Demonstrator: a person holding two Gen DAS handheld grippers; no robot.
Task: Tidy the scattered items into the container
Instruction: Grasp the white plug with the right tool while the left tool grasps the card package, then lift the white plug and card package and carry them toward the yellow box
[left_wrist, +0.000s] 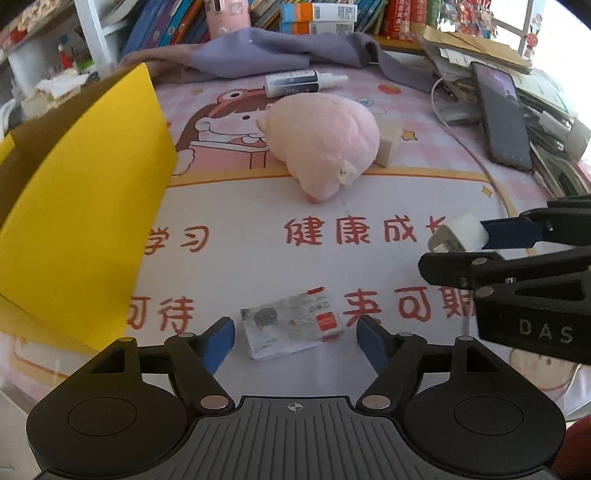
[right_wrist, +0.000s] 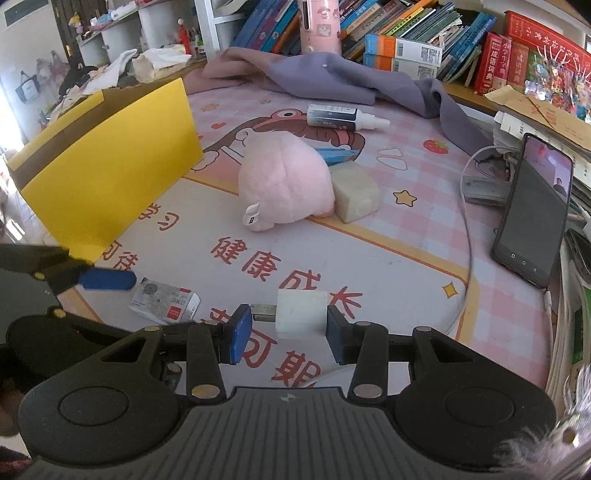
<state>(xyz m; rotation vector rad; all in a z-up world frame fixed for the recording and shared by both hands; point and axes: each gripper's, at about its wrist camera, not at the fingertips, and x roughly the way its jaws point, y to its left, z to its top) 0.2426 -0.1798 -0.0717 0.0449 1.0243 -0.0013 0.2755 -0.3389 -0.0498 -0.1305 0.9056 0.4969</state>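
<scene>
In front of the pink plush toy (left_wrist: 325, 140), closest to the cameras, on the printed desk mat (left_wrist: 240, 273): left gripper (left_wrist: 294, 326), jaws apart, blue pads on either side of a small tissue packet (left_wrist: 288, 328) and clear of it. Packet flat on the mat, untouched.

Also in front of the plush toy, off to its right: right gripper (right_wrist: 290, 325), jaws closed on a white charger plug (right_wrist: 301, 314), one pad against the plug's body, the other at its metal prongs.

To the left of the plush toy, near it: yellow box (left_wrist: 85, 206), tilted, its open side facing away from the toy.

Just beside the plush toy on its right, touching it: beige block (right_wrist: 356, 192).

Beyond the plush toy: spray bottle (left_wrist: 295, 83) on its side.

Well to the right of the plush toy: phone (right_wrist: 535, 206), propped upright, screen lit.

Farthest behind the plush toy: crumpled purple cloth (right_wrist: 332, 74), then a row of books (right_wrist: 406, 22).
</scene>
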